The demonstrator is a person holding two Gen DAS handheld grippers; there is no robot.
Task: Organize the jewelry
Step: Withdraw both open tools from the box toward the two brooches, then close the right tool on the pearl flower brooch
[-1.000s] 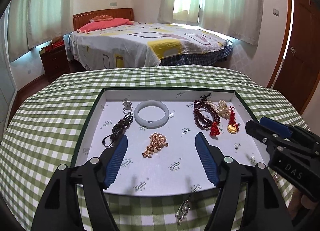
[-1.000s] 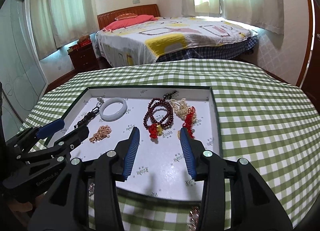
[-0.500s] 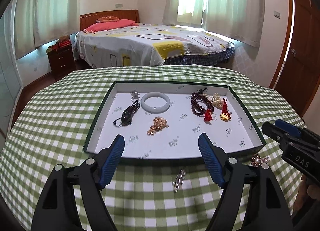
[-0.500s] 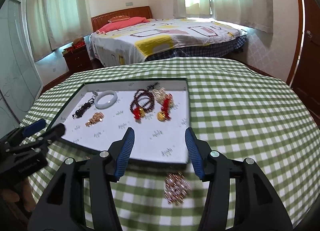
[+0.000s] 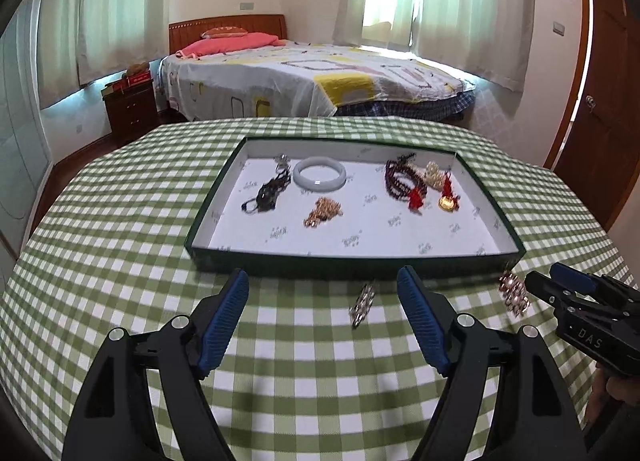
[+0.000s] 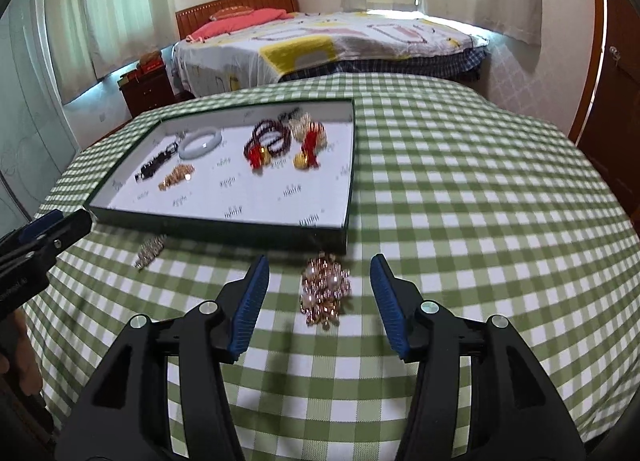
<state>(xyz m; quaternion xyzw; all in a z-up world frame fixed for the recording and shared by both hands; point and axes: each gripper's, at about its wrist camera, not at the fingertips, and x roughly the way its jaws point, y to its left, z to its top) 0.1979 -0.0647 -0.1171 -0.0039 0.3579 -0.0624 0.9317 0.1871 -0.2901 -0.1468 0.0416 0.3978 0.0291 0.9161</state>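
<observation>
The tabletop (image 6: 460, 189) carries the tray (image 6: 224, 223) just ahead of both grippers; it already holds a bangle (image 6: 200, 143) and bead strands. The right gripper (image 6: 320, 297) stands partly open and empty, the pearl cluster (image 6: 325, 290) lying between its fingers, untouched. Risk: closing off-centre pinches only loose beads, and the cluster slips free. The left gripper (image 5: 322, 319) stands wide open and empty, the silver piece (image 5: 362, 303) just right of centre between its fingers. Risk: this thin item skids on the cloth.
</observation>
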